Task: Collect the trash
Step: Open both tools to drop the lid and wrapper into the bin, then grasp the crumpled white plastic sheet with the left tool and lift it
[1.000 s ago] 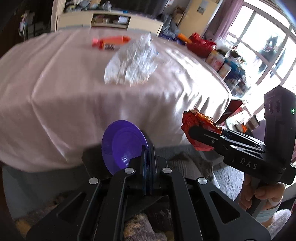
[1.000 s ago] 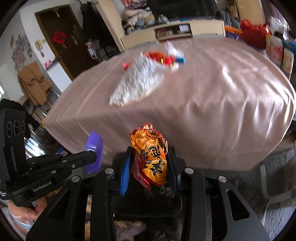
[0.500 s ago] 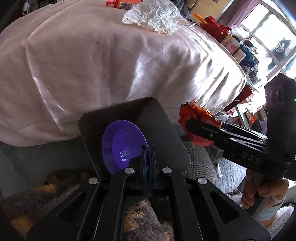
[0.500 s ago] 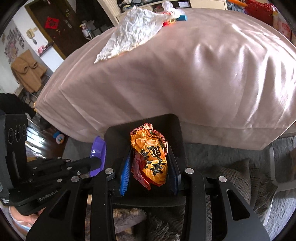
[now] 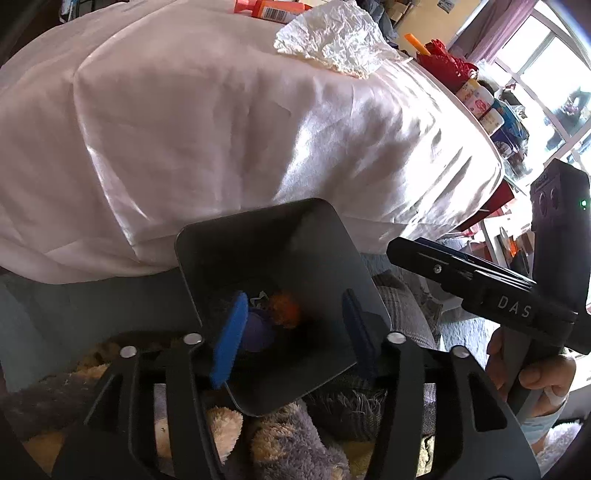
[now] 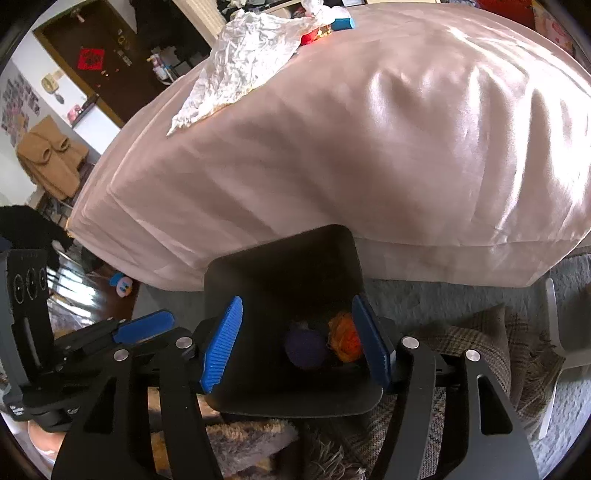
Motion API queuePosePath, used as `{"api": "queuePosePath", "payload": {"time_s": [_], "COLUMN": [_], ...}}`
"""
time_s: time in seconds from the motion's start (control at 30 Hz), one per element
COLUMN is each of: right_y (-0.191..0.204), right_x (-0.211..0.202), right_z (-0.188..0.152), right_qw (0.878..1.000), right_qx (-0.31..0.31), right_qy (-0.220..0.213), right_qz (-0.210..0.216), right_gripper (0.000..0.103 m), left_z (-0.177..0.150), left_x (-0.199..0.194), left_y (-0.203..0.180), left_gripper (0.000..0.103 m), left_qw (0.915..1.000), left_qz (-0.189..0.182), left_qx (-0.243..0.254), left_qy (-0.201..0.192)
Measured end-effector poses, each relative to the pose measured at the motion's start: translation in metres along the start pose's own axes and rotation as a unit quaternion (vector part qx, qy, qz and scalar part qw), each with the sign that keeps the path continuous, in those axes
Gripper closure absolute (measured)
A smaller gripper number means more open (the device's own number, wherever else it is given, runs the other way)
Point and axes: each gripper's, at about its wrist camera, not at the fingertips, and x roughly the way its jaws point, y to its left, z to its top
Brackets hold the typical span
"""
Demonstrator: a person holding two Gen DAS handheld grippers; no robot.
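A dark square bin (image 5: 325, 236) stands on the floor against the cloth-covered table, and shows in the right wrist view too (image 6: 280, 258). A purple dish (image 6: 304, 349) and a crumpled orange wrapper (image 6: 345, 338) lie at its bottom; they also show in the left wrist view, dish (image 5: 258, 328) and wrapper (image 5: 284, 312). My left gripper (image 5: 291, 332) is open and empty over the bin. My right gripper (image 6: 295, 343) is open and empty over the bin too. Crumpled white paper (image 5: 334, 40) lies on the table, also seen in the right wrist view (image 6: 243, 62).
An orange bottle (image 5: 269, 7) lies behind the paper. The pink tablecloth (image 5: 184, 122) hangs to the floor. Plush throws (image 5: 280, 435) and a plaid cushion (image 6: 476, 343) lie beside the bin. Shelves with jars (image 5: 480, 99) stand at right.
Both grippers opened. The purple dish left my left gripper and the orange wrapper left my right gripper; both now lie in the bin.
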Motion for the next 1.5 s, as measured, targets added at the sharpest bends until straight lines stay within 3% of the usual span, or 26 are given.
{"api": "queuePosePath", "payload": {"time_s": [0.33, 0.5, 0.57, 0.77, 0.93, 1.2, 1.37, 1.5], "right_y": [-0.009, -0.007, -0.006, -0.001, 0.002, 0.002, -0.003, -0.007], "right_x": [-0.033, -0.052, -0.058, -0.071, -0.072, -0.066, -0.059, -0.050], "right_z": [0.029, 0.052, 0.061, 0.090, 0.112, 0.145, 0.161, 0.176], "right_qw": [0.998, 0.995, 0.993, 0.988, 0.984, 0.981, 0.980, 0.980], "right_qx": [0.002, -0.006, -0.007, -0.015, -0.018, -0.017, -0.016, -0.010], "right_qy": [-0.058, -0.094, -0.108, -0.142, -0.157, -0.168, -0.170, -0.165], "right_qz": [-0.025, -0.041, -0.048, -0.065, -0.080, -0.096, -0.105, -0.106], "right_gripper": [0.031, 0.028, 0.027, 0.019, 0.018, 0.018, 0.018, 0.018], "left_z": [0.021, 0.049, 0.063, 0.101, 0.133, 0.162, 0.182, 0.194], "left_x": [-0.035, -0.059, -0.069, -0.086, -0.087, -0.042, -0.013, 0.007], "left_y": [-0.004, 0.000, 0.001, -0.002, -0.017, -0.040, -0.031, -0.027], "left_gripper": [0.032, 0.027, 0.018, 0.015, 0.015, 0.016, 0.025, 0.026], "left_qw": [0.9989, 0.9964, 0.9948, 0.9891, 0.9825, 0.9809, 0.9854, 0.9878], "left_qz": [0.007, 0.021, 0.029, 0.055, 0.045, 0.045, 0.041, 0.037], "left_qx": [0.004, 0.011, 0.014, 0.050, 0.084, 0.135, 0.122, 0.118], "left_qy": [-0.046, -0.081, -0.097, -0.127, -0.160, -0.132, -0.112, -0.095]}}
